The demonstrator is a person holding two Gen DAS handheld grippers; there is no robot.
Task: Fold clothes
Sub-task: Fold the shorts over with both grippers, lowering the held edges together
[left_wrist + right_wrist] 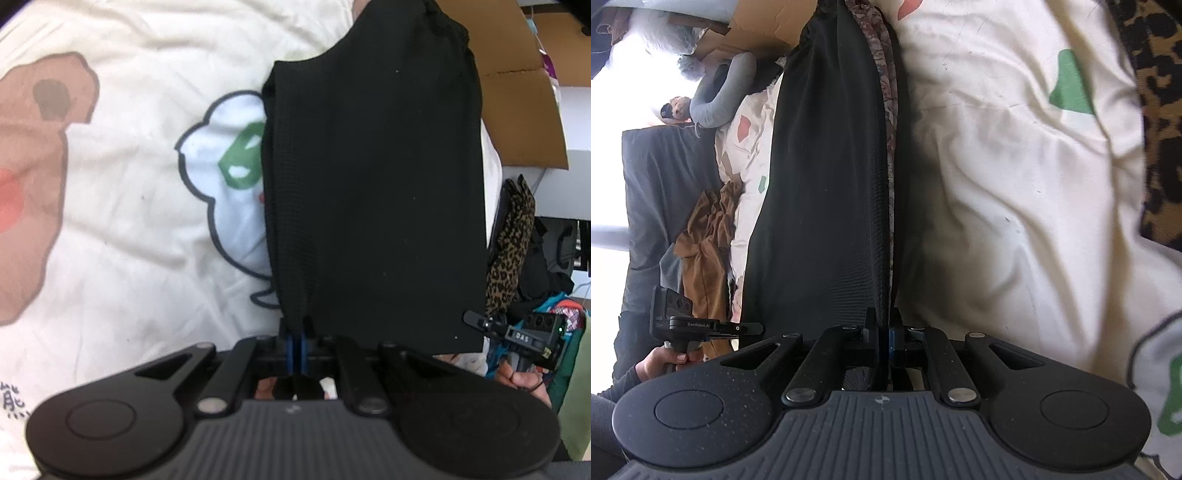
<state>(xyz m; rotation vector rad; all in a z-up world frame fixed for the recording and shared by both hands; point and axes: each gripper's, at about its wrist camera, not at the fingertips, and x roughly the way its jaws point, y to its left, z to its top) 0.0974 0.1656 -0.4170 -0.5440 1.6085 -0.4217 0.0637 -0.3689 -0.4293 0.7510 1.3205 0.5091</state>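
- Right now both tongs are pinching the same black garment [373, 192] along its near edge, so the step in hand looks like the lift that begins a fold.
- Left tongs [295, 334]: blue pads pressed together on the left corner of that hem, with the cloth running away from them over the bed.
- Right tongs [883, 332]: pressed together on the cloth too; from this side a patterned layer [886, 110] shows along the garment's edge, perhaps a lining or a second piece, I cannot tell which.
- The garment lies on the cream bedcover [129, 229] printed with a bear and a speech bubble, its far end reaching toward a cardboard box [517, 103]; the near end seems raised off the bedding.
- A leopard-print garment [1160, 147] lies just beside the work area, and a brown garment [709, 236] sits off the bed's edge, so more pieces likely wait.
- Next, as I judge it, both hands need to carry the gripped edge forward together, level and taut, to meet the far end.
- Uneven travel would skew the fold.
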